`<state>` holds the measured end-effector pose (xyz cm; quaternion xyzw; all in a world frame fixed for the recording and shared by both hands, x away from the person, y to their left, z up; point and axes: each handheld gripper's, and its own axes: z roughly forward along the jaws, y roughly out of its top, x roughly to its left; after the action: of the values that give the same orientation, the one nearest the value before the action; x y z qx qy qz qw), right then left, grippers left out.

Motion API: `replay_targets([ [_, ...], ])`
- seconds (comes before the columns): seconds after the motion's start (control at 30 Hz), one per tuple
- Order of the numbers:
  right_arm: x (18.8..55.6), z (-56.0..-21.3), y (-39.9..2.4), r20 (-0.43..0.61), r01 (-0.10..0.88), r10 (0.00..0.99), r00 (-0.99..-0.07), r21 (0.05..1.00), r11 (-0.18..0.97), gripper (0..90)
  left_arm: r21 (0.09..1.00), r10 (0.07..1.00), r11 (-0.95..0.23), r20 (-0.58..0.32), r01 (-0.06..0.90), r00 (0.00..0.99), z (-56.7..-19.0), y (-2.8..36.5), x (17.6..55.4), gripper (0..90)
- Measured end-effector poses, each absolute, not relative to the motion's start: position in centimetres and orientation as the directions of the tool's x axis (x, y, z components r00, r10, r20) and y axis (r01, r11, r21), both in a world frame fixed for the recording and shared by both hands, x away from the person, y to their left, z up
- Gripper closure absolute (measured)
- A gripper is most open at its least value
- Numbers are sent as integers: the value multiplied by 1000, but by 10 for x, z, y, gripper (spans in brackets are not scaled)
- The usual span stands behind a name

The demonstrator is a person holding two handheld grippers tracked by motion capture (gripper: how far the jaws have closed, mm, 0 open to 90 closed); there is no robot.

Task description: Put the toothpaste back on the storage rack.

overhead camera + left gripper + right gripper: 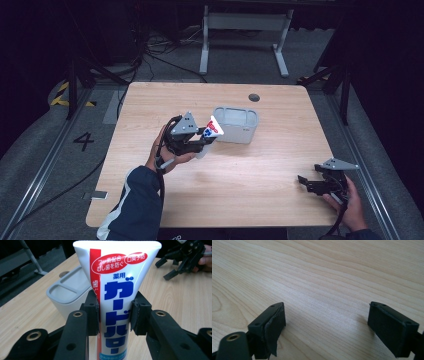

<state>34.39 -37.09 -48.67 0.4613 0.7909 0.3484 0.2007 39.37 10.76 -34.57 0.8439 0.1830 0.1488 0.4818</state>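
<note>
Now the left gripper (113,313) is clamped on the white toothpaste tube with red and blue lettering (115,297), held above the table just beside the grey compartmented plastic holder (236,124) — best lowered upright over one slot. Right gripper (327,326) rests with jaws apart on the pale wooden table (260,170); dark room behind.

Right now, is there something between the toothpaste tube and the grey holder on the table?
Nothing visible. The left gripper holds the toothpaste tube just beside the grey holder, with only bare table between them.
</note>
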Motion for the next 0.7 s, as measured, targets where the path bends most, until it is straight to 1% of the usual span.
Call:
replay_targets([
  [0.23,344,-487,-371,4,590,869,-494,736,332,153,882,436,-454,95,128,895,-332,99,397,653],
  [0.47,344,-487,-371,5,590,869,-494,736,331,152,886,435,-449,106,114,894,-326,90,402,653],
  [0.7,344,-487,-371,5,590,869,-494,736,331,152,907,446,-409,100,104,889,-318,84,407,654],
])
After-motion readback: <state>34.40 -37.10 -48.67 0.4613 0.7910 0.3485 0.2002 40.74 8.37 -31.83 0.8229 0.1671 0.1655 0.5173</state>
